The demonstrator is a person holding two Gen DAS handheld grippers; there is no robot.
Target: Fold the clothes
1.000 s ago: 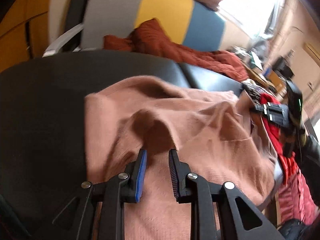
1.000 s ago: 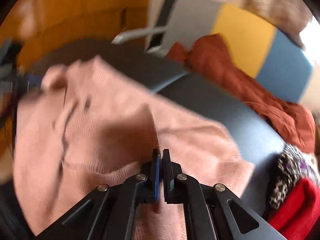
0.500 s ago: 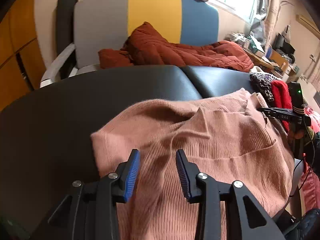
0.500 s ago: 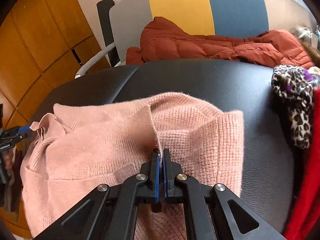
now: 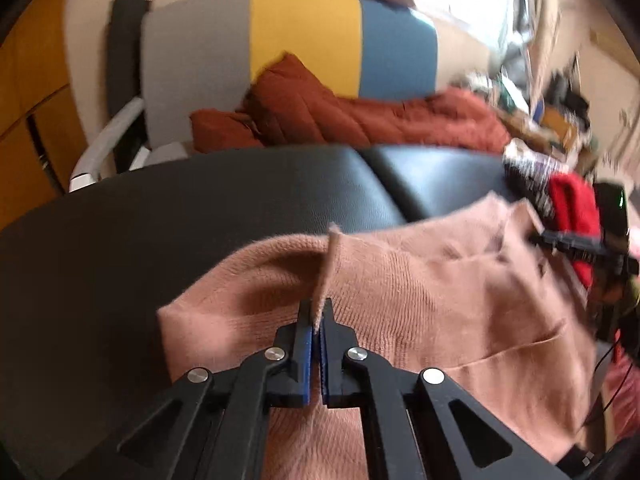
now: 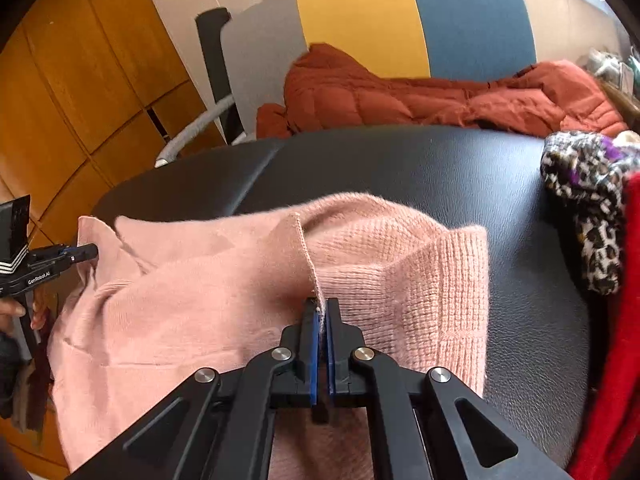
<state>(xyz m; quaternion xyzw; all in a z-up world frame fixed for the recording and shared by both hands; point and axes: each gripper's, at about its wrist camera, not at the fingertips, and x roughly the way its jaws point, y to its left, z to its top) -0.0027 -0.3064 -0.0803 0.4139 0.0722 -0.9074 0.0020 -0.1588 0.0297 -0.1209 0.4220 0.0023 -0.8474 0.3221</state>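
A pink knit sweater (image 5: 432, 304) lies bunched on a black leather surface (image 5: 200, 220); it also shows in the right wrist view (image 6: 208, 292). My left gripper (image 5: 317, 312) is shut on a raised fold of the sweater's edge. My right gripper (image 6: 321, 312) is shut on another raised edge of the sweater next to its ribbed cuff (image 6: 452, 292). The left gripper shows at the left edge of the right wrist view (image 6: 76, 254), and the right gripper at the right edge of the left wrist view (image 5: 576, 240).
A rust-red padded jacket (image 6: 420, 92) lies behind the black surface (image 6: 420, 168) against a grey, yellow and blue chair back (image 6: 360, 20). A leopard-print garment (image 6: 588, 184) and a red garment (image 6: 616, 340) lie at the right. Wooden cabinets (image 6: 80, 80) stand at the left.
My left gripper was open over the sweater and has shut on a fold of it, lifting it. My right gripper stays shut on the sweater, and the sweater has settled flatter.
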